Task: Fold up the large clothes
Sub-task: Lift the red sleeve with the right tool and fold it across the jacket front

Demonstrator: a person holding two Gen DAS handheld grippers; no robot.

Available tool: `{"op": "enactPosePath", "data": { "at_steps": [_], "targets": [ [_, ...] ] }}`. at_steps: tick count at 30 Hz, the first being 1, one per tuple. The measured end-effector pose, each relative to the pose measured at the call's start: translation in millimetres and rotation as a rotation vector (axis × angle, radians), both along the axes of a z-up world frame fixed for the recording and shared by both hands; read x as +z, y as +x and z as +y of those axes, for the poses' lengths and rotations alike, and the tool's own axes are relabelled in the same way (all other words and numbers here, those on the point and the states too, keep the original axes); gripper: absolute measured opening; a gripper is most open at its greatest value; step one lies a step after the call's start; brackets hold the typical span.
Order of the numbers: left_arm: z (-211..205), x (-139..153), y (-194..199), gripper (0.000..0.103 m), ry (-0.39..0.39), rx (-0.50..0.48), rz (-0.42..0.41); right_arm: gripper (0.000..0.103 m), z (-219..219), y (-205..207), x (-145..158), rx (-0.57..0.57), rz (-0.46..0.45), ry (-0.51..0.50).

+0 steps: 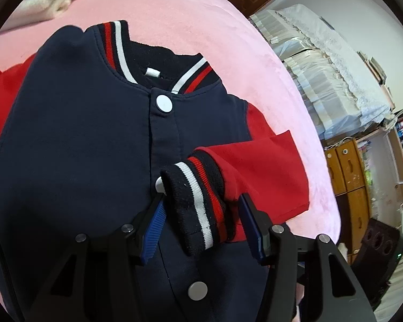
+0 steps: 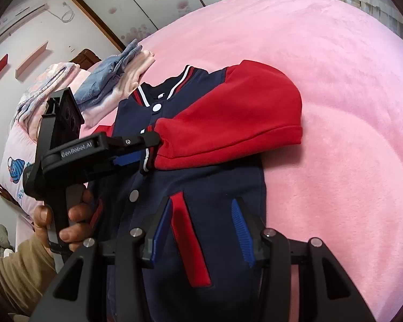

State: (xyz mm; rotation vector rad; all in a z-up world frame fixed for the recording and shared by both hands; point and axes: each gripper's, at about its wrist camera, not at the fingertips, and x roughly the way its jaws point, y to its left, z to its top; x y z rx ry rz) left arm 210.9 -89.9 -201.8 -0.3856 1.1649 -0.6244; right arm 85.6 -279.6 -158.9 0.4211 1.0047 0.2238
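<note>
Writing: "GenRobot.AI" stands in pale letters on the left hand-held gripper [image 2: 150,147].
Jacket [image 1: 80,139]: navy body, red sleeves, white snap buttons, collar and cuffs striped red, white and black.
Place: flat on the pink bed [image 2: 335,80], front up.
Direction: long axis runs from the right hand-held gripper [image 2: 201,228] up to the collar.
Left hand-held gripper: half spread around the striped cuff [image 1: 198,206]; pads near, contact unclear.
Right hand-held gripper: spread above the red pocket trim [image 2: 188,241], pinching nothing.
</note>
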Motion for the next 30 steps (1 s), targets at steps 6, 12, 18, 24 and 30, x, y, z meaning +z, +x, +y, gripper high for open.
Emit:
{"op": "enactPosePath", "data": {
  "at_steps": [6,12,18,24,30],
  "targets": [
    [-20.5,21.3,-7.2,0.008,0.161,0.006,-0.046,0.046,-8.0,-0.9,2.3,-0.030,0.004,-0.019],
    [-40.0,76.9,-1.6,0.006,0.064,0.019,-0.082,0.052,-29.7,5.0,0.3,-0.108,0.015,-0.064],
    [-36.3,149.3,18.3,0.006,-0.021,0.048,-0.174,0.052,-41.4,29.1,-0.1,-0.172,-0.002,-0.100],
    [2.4,184.3,31.3,0.006,0.004,0.108,-0.245,0.052,-24.2,63.7,7.3,-0.159,-0.042,-0.200],
    [50.5,155.2,48.7,0.006,0.099,0.208,-0.232,0.027,-4.4,79.8,0.3,-0.104,-0.028,-0.361]
  ]
}}
